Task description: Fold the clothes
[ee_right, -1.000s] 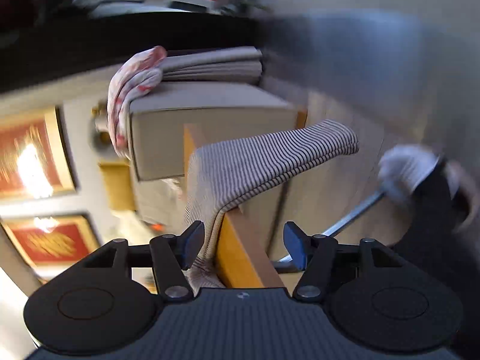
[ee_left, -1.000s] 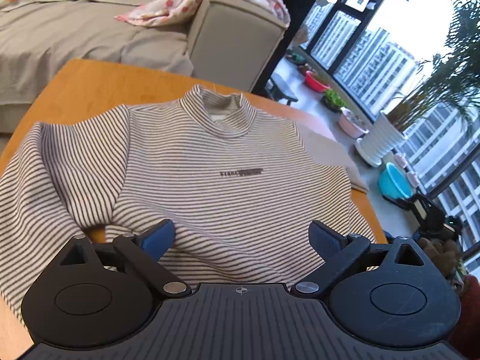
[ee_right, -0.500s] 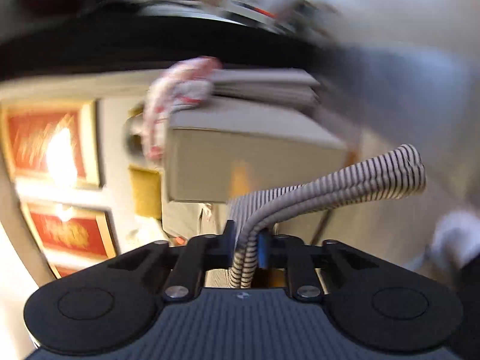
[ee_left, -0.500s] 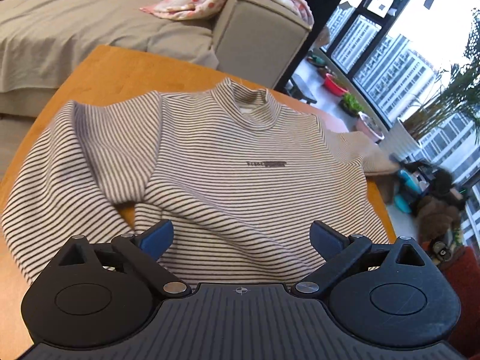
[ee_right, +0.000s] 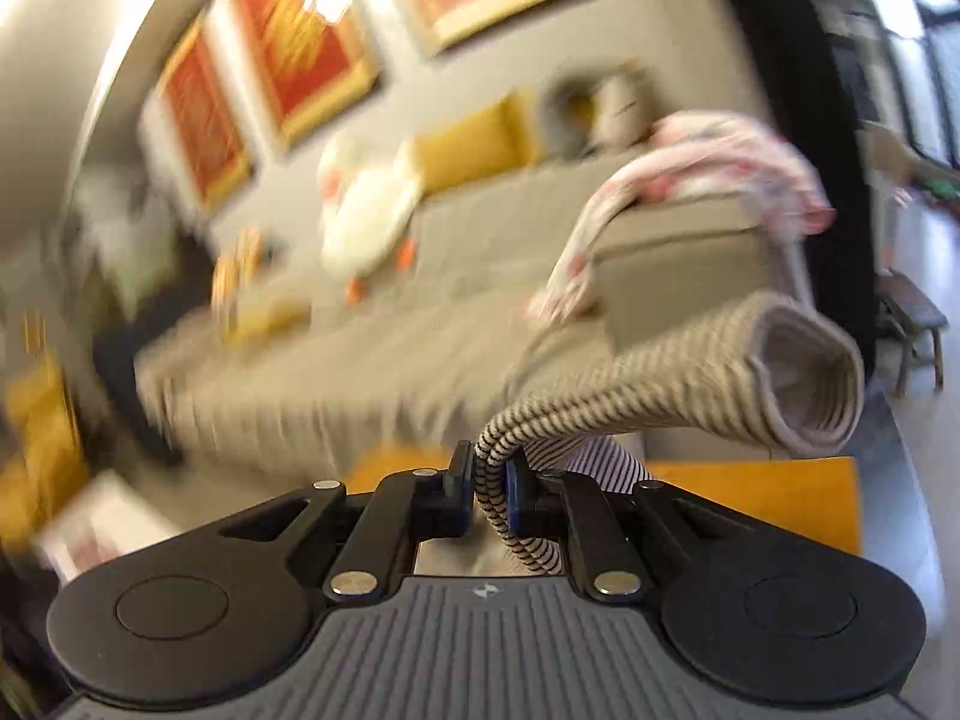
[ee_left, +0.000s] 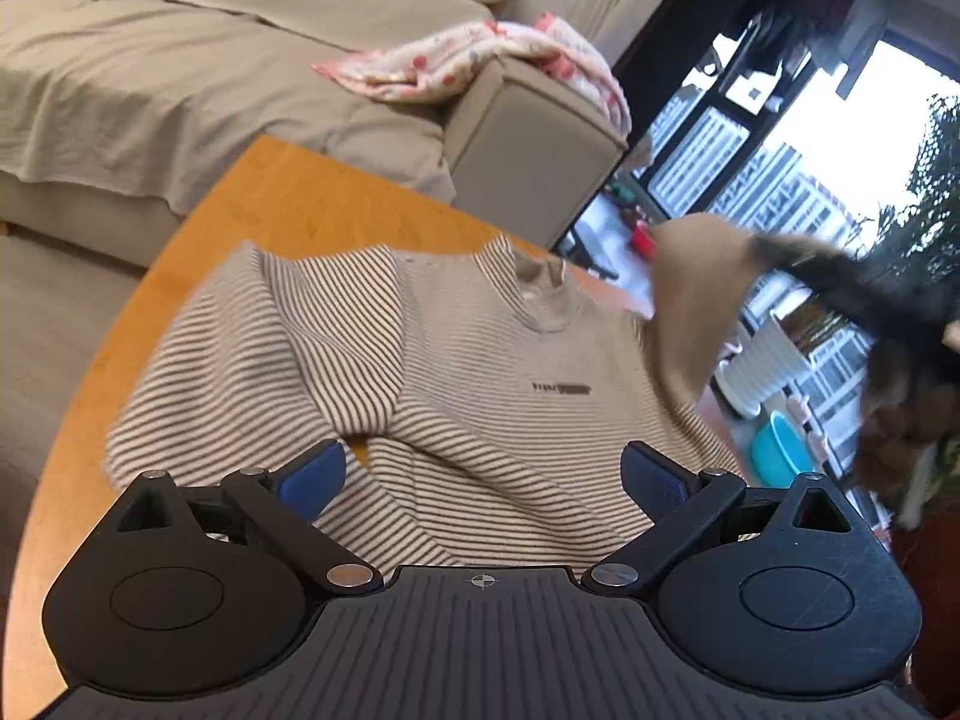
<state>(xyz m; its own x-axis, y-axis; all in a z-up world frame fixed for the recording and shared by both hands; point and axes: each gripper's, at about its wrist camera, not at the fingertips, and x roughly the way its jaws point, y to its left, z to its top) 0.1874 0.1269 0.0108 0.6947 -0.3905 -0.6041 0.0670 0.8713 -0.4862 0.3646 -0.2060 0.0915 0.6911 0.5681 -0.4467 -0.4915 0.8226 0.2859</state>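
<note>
A striped high-neck sweater lies face up on the orange wooden table. Its left sleeve is folded in beside the body. My left gripper hovers open over the hem, nothing between its fingers. The sweater's right sleeve is lifted off the table at the right, blurred with motion. In the right wrist view my right gripper is shut on that striped sleeve, whose open cuff sticks out to the right above the table.
A beige sofa runs behind the table, with a pink patterned cloth over its armrest and soft toys on the seat. Large windows and a white plant pot are at the right. A dark blurred arm reaches in from the right.
My right gripper has closed on the sleeve and swung it up from the table edge. The left view now shows that sleeve raised at the right; the left gripper drew back a little.
</note>
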